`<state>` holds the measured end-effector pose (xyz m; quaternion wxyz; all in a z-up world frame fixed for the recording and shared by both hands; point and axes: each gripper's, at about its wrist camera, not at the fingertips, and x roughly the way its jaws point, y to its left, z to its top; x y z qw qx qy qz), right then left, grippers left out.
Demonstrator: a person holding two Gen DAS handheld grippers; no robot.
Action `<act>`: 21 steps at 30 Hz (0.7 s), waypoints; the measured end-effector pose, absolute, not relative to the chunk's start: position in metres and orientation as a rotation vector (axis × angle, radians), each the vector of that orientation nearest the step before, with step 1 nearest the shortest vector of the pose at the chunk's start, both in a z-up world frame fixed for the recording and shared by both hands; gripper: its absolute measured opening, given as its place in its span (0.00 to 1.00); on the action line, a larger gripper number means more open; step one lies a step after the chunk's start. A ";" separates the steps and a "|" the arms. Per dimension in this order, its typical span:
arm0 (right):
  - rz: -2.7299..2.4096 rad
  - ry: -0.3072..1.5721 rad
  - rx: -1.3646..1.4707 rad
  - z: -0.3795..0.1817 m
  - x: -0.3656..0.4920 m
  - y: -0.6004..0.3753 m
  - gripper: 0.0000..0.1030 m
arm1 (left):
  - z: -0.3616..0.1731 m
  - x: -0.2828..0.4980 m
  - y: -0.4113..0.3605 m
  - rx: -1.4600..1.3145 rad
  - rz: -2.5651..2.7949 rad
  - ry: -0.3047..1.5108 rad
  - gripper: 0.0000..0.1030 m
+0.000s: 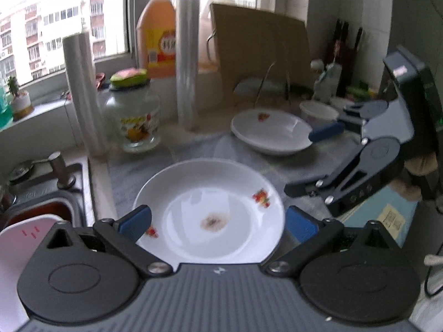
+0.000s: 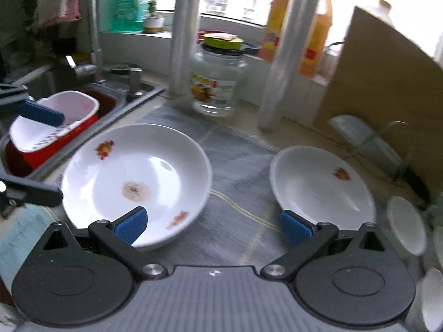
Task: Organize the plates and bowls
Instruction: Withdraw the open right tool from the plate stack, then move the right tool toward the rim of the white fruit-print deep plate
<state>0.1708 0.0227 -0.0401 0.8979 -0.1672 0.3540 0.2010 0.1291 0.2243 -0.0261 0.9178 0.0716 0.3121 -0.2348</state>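
Two white plates with small flower prints lie on a grey mat. The near plate [image 1: 209, 210] [image 2: 135, 182] has a brown stain in its middle. My left gripper [image 1: 218, 224] [image 2: 56, 155] is open; the plate shows between its blue pads, and its lower finger ends just beside the plate's rim. The second plate [image 1: 271, 132] [image 2: 324, 185] lies further along the mat, unstained. My right gripper [image 2: 213, 226] [image 1: 307, 161] is open with nothing between its fingers; one blue pad overlaps that plate's near rim. Small white bowls [image 2: 407, 224] stand on their sides at the far right.
A sink [image 2: 116, 96] with a tap holds a red basin and white strainer [image 2: 55, 121]. Behind the mat stand two film rolls [image 1: 188, 63], a glass jar [image 1: 133, 116], an orange bottle [image 1: 157, 33], cardboard [image 1: 260, 52], a wire rack [image 2: 371, 141] and a white cup [image 1: 318, 112].
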 end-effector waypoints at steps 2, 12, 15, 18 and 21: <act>0.376 0.736 -0.331 -0.040 0.165 0.017 1.00 | -0.026 0.126 0.216 0.143 -0.485 0.618 0.99; 0.317 0.732 -0.289 -0.036 0.151 -0.032 1.00 | -0.031 0.114 0.177 0.103 -0.532 0.617 0.99; 0.339 0.732 -0.275 -0.037 0.155 -0.053 1.00 | -0.033 0.114 0.160 0.101 -0.503 0.625 0.99; 0.368 0.739 -0.271 -0.040 0.162 -0.076 1.00 | -0.039 0.120 0.136 0.097 -0.472 0.651 0.99; 0.400 0.747 -0.260 -0.040 0.173 -0.101 1.00 | -0.045 0.130 0.107 0.094 -0.430 0.688 0.99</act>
